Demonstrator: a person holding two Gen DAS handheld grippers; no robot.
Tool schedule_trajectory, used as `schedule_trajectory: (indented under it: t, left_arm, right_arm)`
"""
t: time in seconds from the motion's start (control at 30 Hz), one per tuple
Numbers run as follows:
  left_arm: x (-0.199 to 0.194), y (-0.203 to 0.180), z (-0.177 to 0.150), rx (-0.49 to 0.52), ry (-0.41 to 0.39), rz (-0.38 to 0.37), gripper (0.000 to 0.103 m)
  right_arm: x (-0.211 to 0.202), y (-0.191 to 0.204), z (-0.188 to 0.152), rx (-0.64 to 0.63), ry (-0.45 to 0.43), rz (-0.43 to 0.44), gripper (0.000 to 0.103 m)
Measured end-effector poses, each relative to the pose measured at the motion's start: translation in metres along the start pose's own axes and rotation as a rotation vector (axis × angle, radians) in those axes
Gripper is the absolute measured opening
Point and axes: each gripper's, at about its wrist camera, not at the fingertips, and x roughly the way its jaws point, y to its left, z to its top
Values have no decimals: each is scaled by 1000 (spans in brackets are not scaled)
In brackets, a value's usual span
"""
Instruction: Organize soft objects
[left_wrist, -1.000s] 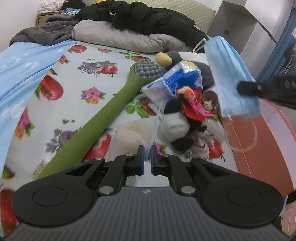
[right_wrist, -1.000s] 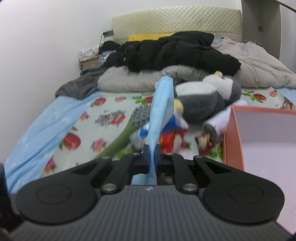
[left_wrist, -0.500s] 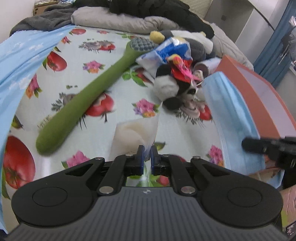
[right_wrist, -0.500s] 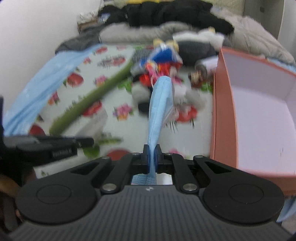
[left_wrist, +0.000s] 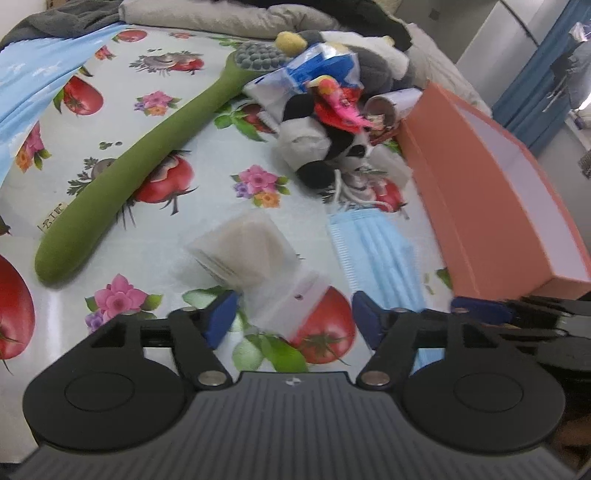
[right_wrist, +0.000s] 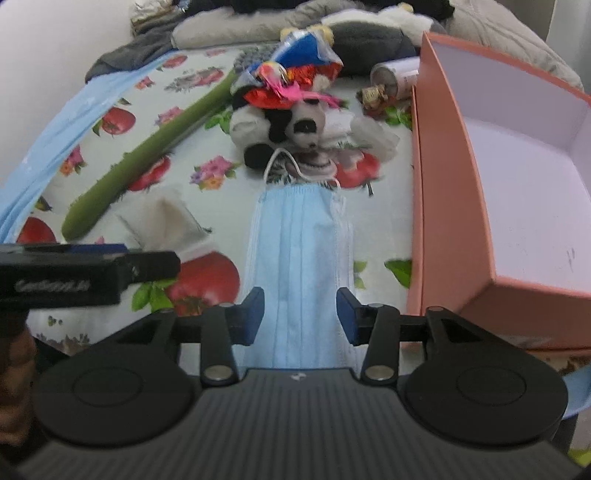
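A blue face mask (right_wrist: 301, 240) lies flat on the fruit-print sheet, its near end between the opening jaws of my right gripper (right_wrist: 301, 314); the pads do not press on it. In the left wrist view the mask (left_wrist: 373, 251) lies right of a clear bag of white pads (left_wrist: 243, 251). The bag's near end rests between the opening jaws of my left gripper (left_wrist: 293, 319), untouched by them. A panda plush (right_wrist: 280, 129) with red and pink trimmings lies just beyond the mask.
An open orange box (right_wrist: 443, 184) stands along the right, close to the mask. A long green massager (left_wrist: 122, 177) lies diagonally at left. Beyond the plush are a blue-white packet (left_wrist: 325, 70), a tipped can (left_wrist: 391, 105), a grey penguin plush and piled clothes.
Both grippers came down to the sheet and went from shut to open. The mask and the clear bag were let go and now lie on the bed.
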Motion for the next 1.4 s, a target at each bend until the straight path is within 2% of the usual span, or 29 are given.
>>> schedule_trajectory:
  t: [0.1,0.2,0.37,0.5,0.63,0.73,0.9,1.0,1.13,1.23,1.4]
  left_arm:
    - [-9,-3,0,7,-12,-15,78]
    - [-15,-5,2,34,-28,18,78]
    - [-21,-7,10,135,-73,88,78]
    - [-11,-13,20,261,-91,144,78]
    - [7,-20,28,358,-58,173,78]
    - [24,-21,28,394,-24,203,78]
    - [41,-14,25,377,10,215,78]
    - [43,-10,24,347,1,212,76]
    - [44,-8,24,301,-9,205,65]
    - [43,-9,23,274,-10,200,56]
    - [37,-7,20,222,-16,203,45]
  right_arm:
    - [6,5,1,-28,-28,-12,46]
    - [17,5,2,-23,-22,-23,46]
    - [32,4,1,-31,-14,-45,46]
    - [39,6,-2,-64,-8,-46,46]
    - [40,6,-2,-84,-13,-43,47]
    - [41,8,-3,-103,-13,-42,47]
    - [43,7,-3,-111,-15,-30,43]
    - [43,10,-2,-124,-14,-13,33]
    - [43,14,-2,-139,-10,-2,13]
    - [42,16,-2,-136,-7,-3,7]
    - [39,12,-3,-109,-8,-5,6]
